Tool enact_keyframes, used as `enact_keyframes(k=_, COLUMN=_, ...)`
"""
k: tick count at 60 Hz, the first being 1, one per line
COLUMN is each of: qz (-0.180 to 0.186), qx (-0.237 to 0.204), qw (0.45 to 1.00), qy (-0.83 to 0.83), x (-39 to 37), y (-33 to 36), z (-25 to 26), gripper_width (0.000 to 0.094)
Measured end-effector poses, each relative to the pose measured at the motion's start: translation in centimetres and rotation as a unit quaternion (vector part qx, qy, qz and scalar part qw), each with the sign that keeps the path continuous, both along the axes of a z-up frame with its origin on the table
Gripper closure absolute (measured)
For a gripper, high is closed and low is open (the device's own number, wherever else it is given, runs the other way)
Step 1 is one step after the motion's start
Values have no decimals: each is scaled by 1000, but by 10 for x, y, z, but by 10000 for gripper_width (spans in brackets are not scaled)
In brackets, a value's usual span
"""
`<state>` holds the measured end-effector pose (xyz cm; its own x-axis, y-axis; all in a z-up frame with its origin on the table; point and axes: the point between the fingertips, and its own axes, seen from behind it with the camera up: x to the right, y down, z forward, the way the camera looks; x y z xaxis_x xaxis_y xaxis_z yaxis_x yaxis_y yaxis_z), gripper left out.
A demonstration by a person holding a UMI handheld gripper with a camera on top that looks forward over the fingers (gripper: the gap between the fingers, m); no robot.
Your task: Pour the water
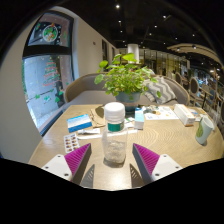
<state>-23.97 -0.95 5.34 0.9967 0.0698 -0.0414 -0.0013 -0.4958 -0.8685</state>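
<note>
I have the fingers (112, 160) spread, with the water bottle (114, 132) standing between them on the near edge of the bench (170, 140), gaps at both pads (so nothing is gripped yet). Closing off-centre could tip it. I judge a loose pinch would let it slip. Beyond it a potted plant (127, 77) and small boxes (79, 123) crowd the bench's middle.

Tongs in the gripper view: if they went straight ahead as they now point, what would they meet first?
The clear plastic bottle with a white cap and green label, standing upright on the wooden table between the open tongs with gaps either side. Beyond it sits the potted green plant; depth is unclear.
</note>
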Motion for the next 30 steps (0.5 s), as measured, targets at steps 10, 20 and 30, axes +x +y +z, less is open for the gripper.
enact_keyframes(k=10, qz=-28, qx=0, qw=999, qy=-16, x=2, y=38, z=-22, gripper_width=165)
enact_keyframes(k=20, qz=-25, qx=16, qw=999, qy=-41, x=7, y=54, z=-27, gripper_width=449)
enact_keyframes(k=30, qz=4, qx=12, qw=999, qy=-44, x=4, y=54, z=-22, gripper_width=532)
